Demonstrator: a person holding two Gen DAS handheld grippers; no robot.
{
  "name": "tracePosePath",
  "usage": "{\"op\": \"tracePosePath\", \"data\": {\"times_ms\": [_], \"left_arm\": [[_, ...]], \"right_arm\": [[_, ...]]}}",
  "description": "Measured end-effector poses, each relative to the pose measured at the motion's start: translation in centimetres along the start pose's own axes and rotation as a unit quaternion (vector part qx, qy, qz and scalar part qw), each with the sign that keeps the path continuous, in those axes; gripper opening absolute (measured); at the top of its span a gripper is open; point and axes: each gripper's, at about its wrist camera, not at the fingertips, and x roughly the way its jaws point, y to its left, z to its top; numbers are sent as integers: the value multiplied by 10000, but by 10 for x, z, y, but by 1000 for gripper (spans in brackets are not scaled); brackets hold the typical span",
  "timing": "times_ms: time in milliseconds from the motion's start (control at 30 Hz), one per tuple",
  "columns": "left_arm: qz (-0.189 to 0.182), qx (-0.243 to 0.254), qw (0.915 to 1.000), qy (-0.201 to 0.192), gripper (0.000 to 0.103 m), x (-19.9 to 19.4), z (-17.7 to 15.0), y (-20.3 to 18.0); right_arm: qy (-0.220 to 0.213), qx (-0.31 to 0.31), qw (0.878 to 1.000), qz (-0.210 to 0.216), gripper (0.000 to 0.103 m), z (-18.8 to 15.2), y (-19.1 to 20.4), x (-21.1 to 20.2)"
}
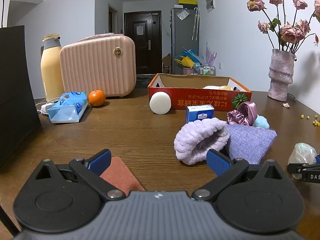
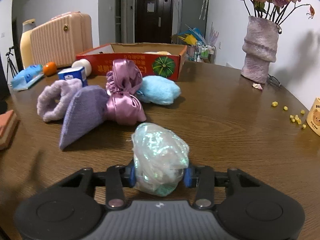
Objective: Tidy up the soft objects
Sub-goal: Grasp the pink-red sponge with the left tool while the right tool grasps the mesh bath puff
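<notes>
Right wrist view: the right gripper (image 2: 160, 177) is clamped on the iridescent plastic bundle (image 2: 160, 156), one blue pad pressed into each side of it. The bundle bulges above and ahead of the pads and appears to rest on the table (image 2: 220, 124). The grip sits low on the bundle, probably so the crinkly film is pinched where it is fullest and does not slip out.

Further off, the remaining soft items are clustered left of centre: purple knit pouch (image 2: 84, 112), lavender fleece headband (image 2: 58, 100), pink satin scrunchie (image 2: 124, 92), blue fluffy ball (image 2: 158, 92). All of these lie loose on the table, near one another; some overlap. The red cardboard box (image 2: 136, 64) stands open at the far side, directly behind the cluster, with pale items already seen inside. It is judged to be the collection bin, so its open top is kept facing up and unobstructed.

Left wrist view: the left gripper (image 1: 158, 161) is spread wide, nothing between the pads. The terracotta pad (image 1: 120, 174) lies beside and partly under its left finger; contact cannot be confirmed. The headband lies just ahead of its right finger, outside the gap. The right gripper's tip and the bundle are visible at the right edge.

Judgement: the bundle is secured; lift and carry to the box is the likely next move. Risk: film deforming and slipping from the pads.
</notes>
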Motion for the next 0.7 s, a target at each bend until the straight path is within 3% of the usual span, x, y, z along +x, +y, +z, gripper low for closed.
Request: {"op": "tracePosePath", "data": {"times_ms": [300, 700], "left_arm": [[417, -193, 9987, 225, 103, 8, -4, 13], [1217, -561, 9864, 956, 103, 38, -11, 36]], "right_arm": [[-335, 124, 9994, -38, 38, -1, -2, -12], [-533, 291, 9982, 3, 39, -3, -9, -20]]}}
